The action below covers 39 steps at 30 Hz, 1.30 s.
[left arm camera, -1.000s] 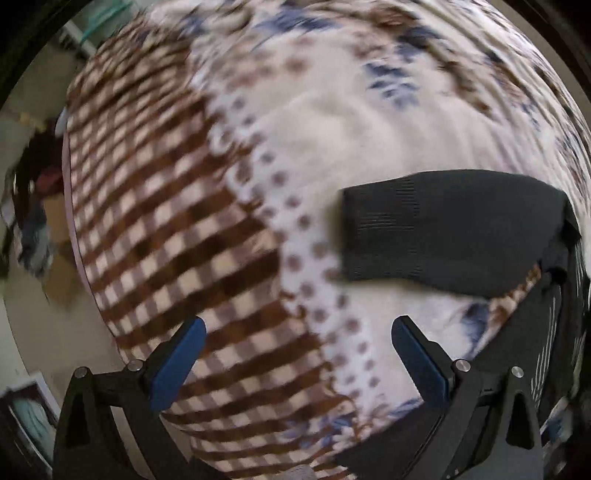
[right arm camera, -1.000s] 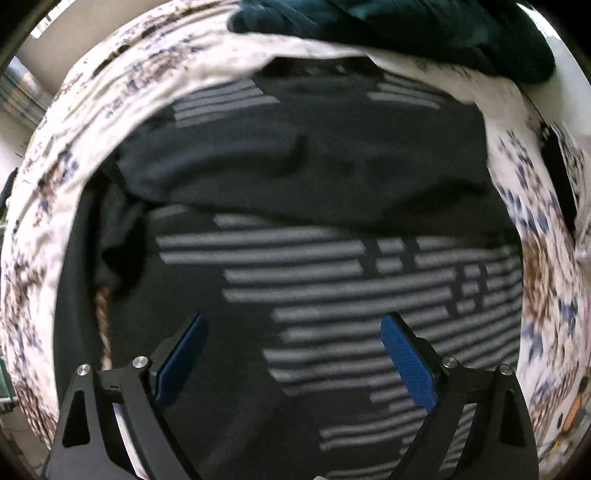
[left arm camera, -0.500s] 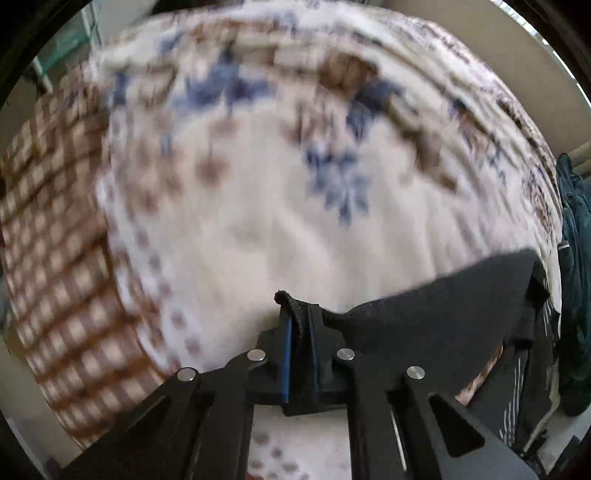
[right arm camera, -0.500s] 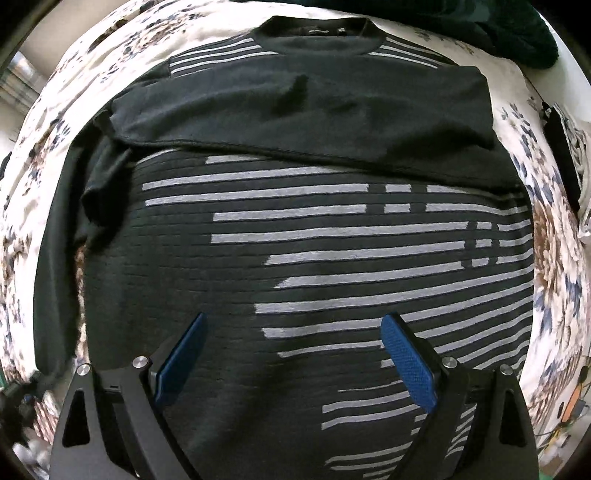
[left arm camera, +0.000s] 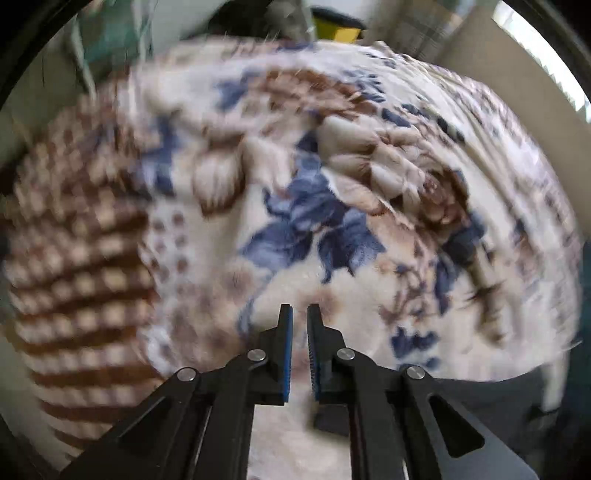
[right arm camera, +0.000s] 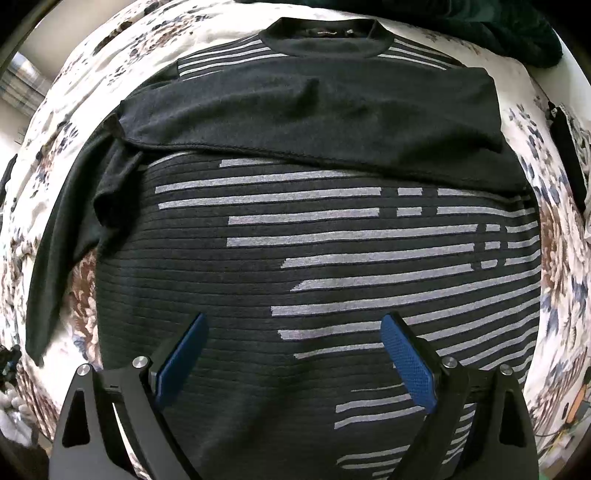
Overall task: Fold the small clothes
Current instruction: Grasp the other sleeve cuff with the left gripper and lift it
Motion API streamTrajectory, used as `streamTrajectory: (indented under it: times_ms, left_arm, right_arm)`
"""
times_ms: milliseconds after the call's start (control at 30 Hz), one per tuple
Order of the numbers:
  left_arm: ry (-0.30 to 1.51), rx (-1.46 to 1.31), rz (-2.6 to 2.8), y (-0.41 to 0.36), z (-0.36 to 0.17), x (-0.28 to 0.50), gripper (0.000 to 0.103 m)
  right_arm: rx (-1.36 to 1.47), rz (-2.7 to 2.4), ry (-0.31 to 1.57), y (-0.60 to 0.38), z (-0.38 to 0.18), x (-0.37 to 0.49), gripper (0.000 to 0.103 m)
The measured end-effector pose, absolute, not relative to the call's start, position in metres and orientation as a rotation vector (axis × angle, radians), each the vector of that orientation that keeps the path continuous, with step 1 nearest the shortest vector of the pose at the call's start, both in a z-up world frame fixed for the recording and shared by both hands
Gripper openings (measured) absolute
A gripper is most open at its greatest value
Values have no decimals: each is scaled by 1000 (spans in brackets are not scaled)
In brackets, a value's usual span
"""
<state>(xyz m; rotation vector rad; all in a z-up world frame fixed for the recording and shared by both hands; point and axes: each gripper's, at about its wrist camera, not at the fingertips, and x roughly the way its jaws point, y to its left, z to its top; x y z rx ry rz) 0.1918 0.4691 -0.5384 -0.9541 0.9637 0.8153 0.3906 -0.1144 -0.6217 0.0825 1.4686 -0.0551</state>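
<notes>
A black sweater with grey stripes lies flat on a floral blanket, collar at the far end. One black sleeve is folded across its chest; the other sleeve hangs down at the left. My right gripper is open and empty above the sweater's lower body. In the left wrist view my left gripper has its jaws nearly together with a narrow gap and nothing between them, above the blanket. A dark piece of the sweater shows low on the right behind the fingers.
A dark green garment lies beyond the collar. A black flat object sits on the blanket at the right. The blanket's brown checked border falls away at the left; room clutter shows beyond it.
My left gripper closed on the sleeve cuff half a second ago; now the cuff is out of the jaws and the gripper has swung up over the blanket. My right gripper pulled back slightly.
</notes>
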Motion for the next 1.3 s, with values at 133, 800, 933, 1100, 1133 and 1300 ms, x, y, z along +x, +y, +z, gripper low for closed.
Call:
streamTrajectory:
  times_ms: [133, 800, 933, 1100, 1133, 1300]
  left_arm:
    - [891, -1323, 605, 457, -560, 161, 41]
    - [652, -834, 617, 393, -468, 286, 9]
    - [645, -651, 480, 340, -409, 331, 9]
    - [716, -459, 220, 212, -369, 404, 8]
    - [739, -439, 154, 180, -368, 418, 8]
    - [846, -311, -123, 19, -380, 464, 8]
  right_arm:
    - [95, -51, 1476, -115, -623, 392, 96]
    - [2, -317, 1389, -148, -622, 416, 103]
    - [93, -313, 1386, -179, -624, 423, 103]
    - [183, -315, 1402, -221, -632, 427, 103]
    - [191, -321, 1404, -232, -635, 429, 103]
    - [212, -350, 1402, -281, -641, 444, 103]
